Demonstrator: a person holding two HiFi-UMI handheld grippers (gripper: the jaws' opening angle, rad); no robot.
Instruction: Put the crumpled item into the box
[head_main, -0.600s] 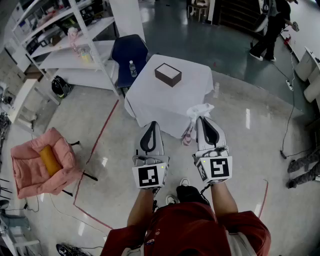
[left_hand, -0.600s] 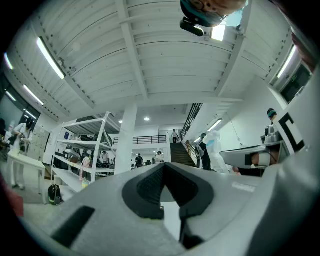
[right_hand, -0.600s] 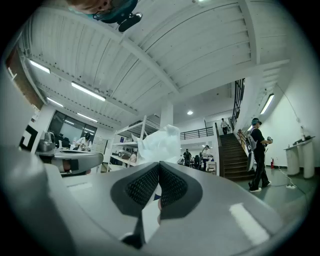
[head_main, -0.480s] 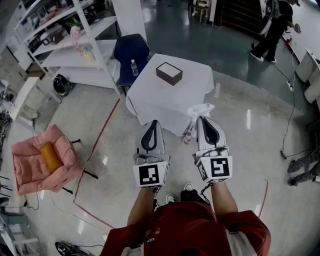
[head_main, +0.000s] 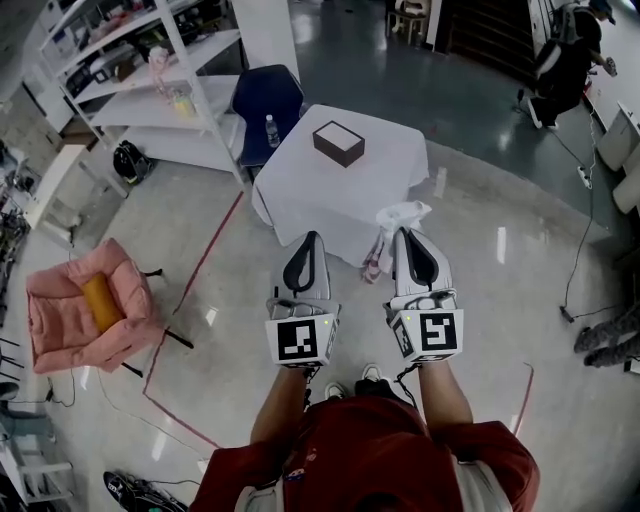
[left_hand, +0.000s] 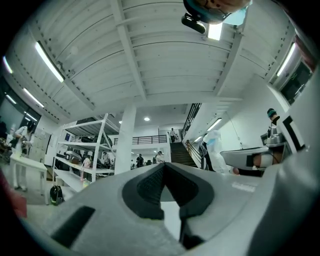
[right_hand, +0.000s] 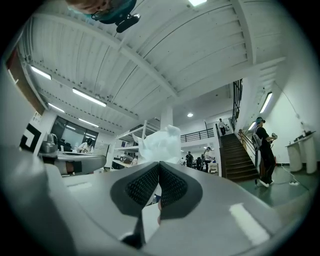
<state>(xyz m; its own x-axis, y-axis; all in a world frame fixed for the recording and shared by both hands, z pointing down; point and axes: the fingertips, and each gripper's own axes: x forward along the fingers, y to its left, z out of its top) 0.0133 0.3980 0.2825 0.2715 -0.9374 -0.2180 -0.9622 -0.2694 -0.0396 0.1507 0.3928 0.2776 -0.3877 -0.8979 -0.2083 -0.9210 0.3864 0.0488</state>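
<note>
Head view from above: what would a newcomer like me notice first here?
Probably the two hand-held grippers with black-and-white marker cubes, low in the middle: the right gripper is shut on a crumpled white plastic item, while the left gripper is shut on nothing. Just beyond them stands a table draped in white cloth, with a dark box on top. At the left, a pink chair holds an orange cushion.

Right tool (head_main: 404, 233) pinching crumpled white bag (head_main: 401, 213), dark box (head_main: 338, 142) on white-clothed table (head_main: 308, 196)
</note>
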